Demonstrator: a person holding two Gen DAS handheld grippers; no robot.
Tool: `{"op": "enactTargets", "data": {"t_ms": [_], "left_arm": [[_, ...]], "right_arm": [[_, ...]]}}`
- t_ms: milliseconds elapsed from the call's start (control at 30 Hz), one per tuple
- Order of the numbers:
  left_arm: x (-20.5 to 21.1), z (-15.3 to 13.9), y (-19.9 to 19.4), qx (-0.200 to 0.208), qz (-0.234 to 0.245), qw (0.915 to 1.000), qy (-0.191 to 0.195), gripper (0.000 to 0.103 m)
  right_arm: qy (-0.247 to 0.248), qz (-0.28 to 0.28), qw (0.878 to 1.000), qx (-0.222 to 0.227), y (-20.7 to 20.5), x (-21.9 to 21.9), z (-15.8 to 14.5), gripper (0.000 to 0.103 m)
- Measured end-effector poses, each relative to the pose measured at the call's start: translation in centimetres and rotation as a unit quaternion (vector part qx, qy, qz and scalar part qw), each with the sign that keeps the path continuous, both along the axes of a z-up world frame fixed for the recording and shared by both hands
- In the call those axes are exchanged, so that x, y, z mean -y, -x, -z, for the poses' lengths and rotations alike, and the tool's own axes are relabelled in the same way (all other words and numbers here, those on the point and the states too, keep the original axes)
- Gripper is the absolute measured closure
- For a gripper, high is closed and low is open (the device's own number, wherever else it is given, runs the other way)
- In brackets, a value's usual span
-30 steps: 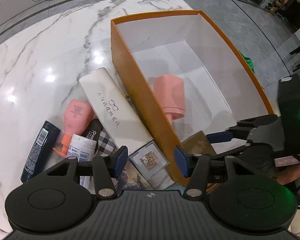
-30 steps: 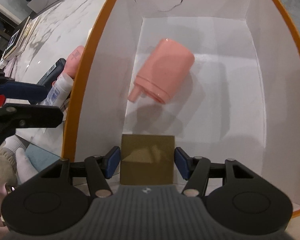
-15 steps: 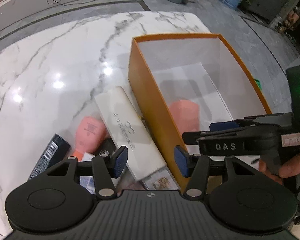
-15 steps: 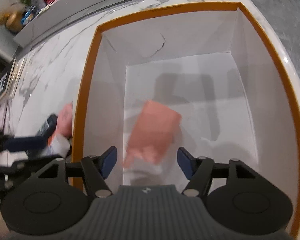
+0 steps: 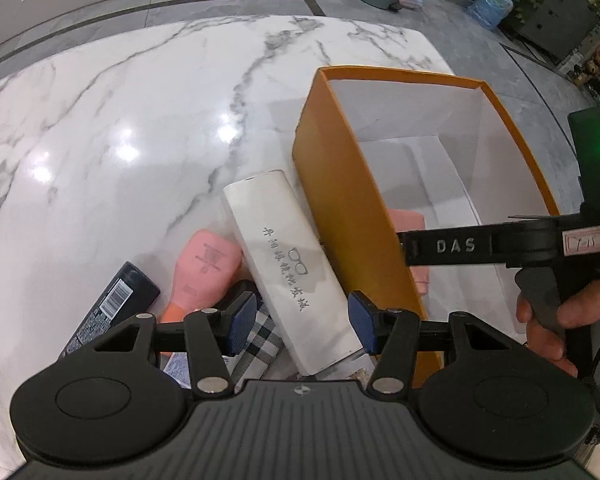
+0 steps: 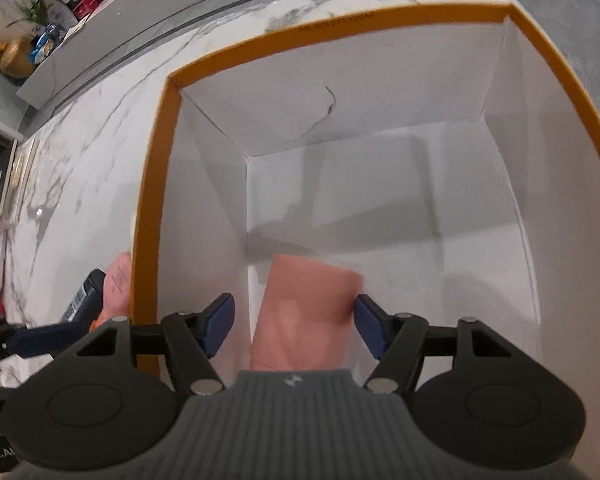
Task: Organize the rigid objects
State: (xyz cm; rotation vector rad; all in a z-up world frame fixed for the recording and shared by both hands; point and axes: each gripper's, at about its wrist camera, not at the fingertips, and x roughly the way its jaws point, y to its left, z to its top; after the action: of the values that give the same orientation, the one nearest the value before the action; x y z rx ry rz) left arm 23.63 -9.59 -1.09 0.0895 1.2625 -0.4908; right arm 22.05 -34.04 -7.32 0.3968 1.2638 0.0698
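Looking down through the left wrist view, we hold the left gripper with its jaws parted and nothing pinched; its blue pads hang above the near end of a long white case that lies on the marble table just beside the left wall of the orange box. Left of the box, beyond the white case, we see a pink bottle and, farther out, a dark bottle with a barcode. A plaid item peeks out between the pink bottle and the white case. Over the box's near end the right gripper's black finger, lettered DAS, crosses the view, with a hand on its handle.

Turning to the right wrist view, we see the right gripper above the inside of the orange box, jaws spread and gripping nothing; they have just been opening. Below them, on the white floor at the box's near end, lies a pink container, blurred. Outside the box's left wall, the pink bottle and dark bottle show.
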Motion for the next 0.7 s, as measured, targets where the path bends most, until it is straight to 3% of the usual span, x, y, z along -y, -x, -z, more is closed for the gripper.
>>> {"op": "enactTargets", "data": {"t_ms": [100,167,200,233,500,700], "left_arm": [[-0.2,0.0,0.0,0.0,-0.005,1.0,-0.001,0.04],[-0.2,-0.1,0.0,0.0,-0.003,1.0,0.0,0.04],[-0.2,-0.1,0.1,0.001,-0.002,1.0,0.001,0.04],[-0.1,-0.1,0.1,0.001,0.0,1.0,0.001,0.04],[-0.1,-0.4,0.4,0.006,0.005,1.0,0.0,0.04],[0.2,-0.3,0.9,0.008,0.014,0.9998,-0.007,0.04]], "right_arm": [[-0.029,0.021,0.999,-0.007,-0.1,0.6,0.6,0.036],[-0.05,0.031,0.998,-0.008,0.1,0.9,0.8,0.043],[-0.067,0.033,0.997,-0.008,0.3,1.1,0.9,0.054],[-0.069,0.029,0.997,-0.012,0.4,1.0,0.8,0.054],[-0.011,-0.042,0.999,-0.017,2.4,-0.2,-0.2,0.054],[0.012,-0.104,0.995,-0.002,3.3,-1.4,-0.9,0.065]]}}
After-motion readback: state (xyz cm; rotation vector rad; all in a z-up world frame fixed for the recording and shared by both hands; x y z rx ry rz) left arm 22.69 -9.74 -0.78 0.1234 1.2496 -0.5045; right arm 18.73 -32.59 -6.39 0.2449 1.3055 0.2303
